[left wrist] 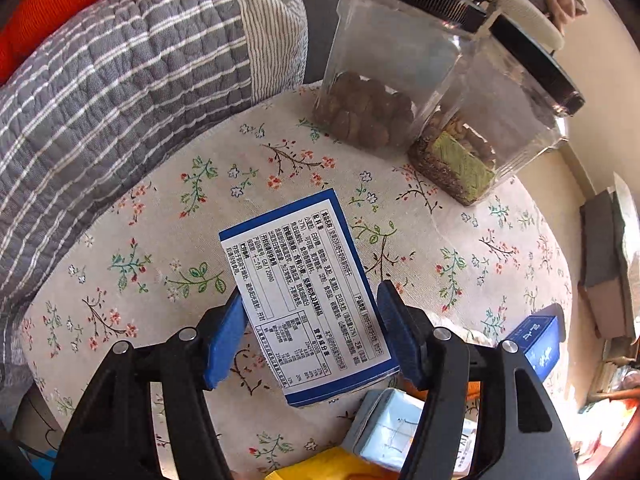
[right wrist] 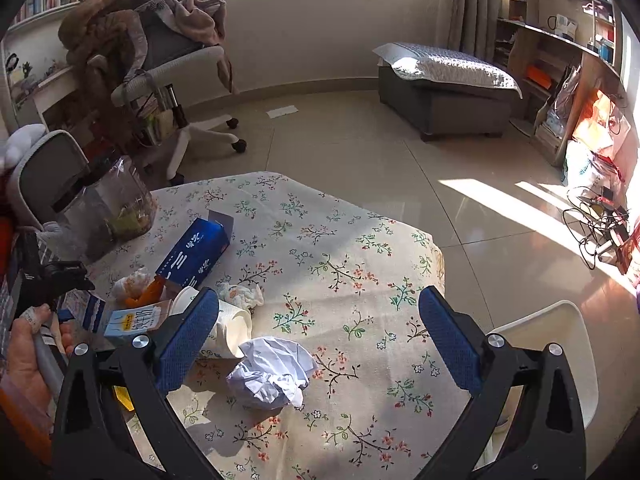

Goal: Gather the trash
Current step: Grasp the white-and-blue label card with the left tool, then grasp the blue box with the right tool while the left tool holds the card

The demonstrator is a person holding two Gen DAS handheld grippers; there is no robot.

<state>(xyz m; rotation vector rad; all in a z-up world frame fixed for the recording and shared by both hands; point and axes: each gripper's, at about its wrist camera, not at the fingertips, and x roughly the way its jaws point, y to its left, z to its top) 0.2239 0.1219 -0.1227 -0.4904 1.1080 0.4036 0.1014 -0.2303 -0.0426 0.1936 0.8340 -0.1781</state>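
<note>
My left gripper (left wrist: 310, 316) is shut on a blue-and-white food box (left wrist: 304, 280) with a printed label, held a little above the floral tablecloth (left wrist: 160, 248). My right gripper (right wrist: 318, 328) is open and empty above the same cloth (right wrist: 340, 240). A crumpled white paper ball (right wrist: 272, 376) lies just below and between its fingers. A paper cup (right wrist: 228, 328) lies on its side by the left finger. A long blue box (right wrist: 196, 252), a crumpled tissue (right wrist: 244, 294), orange peel (right wrist: 140, 294) and a small carton (right wrist: 132, 322) lie at the left.
Two clear jars with black lids (left wrist: 384, 92) (left wrist: 492, 132) hold snacks at the table's far side. A grey quilted cushion (left wrist: 120, 92) lies left. A white chair (right wrist: 548, 344) stands at the table's right edge. An office chair (right wrist: 176, 76) and an ottoman (right wrist: 448, 92) stand beyond.
</note>
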